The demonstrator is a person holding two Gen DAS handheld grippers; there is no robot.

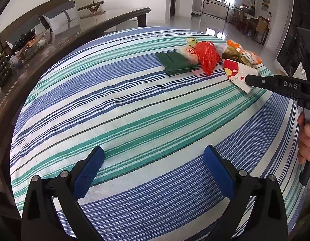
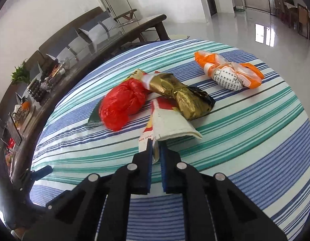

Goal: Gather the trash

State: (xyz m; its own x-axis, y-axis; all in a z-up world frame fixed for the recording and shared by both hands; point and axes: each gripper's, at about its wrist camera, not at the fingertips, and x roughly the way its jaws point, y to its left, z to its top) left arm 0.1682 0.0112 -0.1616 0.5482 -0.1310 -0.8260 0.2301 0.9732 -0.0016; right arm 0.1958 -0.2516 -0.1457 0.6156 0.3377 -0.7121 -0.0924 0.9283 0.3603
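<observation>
On the striped tablecloth (image 1: 134,108), right gripper (image 2: 156,150) jaws pinch a paper carton (image 2: 171,124); left gripper (image 1: 153,160) gapes empty.

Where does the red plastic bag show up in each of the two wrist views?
Left wrist: red plastic bag upper right of centre, on the striped cloth, beside the green pad.
Right wrist: left of centre.
Shared landmark: the red-and-white carton, pinched by the right claw.

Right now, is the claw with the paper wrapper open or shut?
Shut. The right claw has both blue pads pressed on the near edge of the white paper wrapper, with only the paper between them.
</observation>
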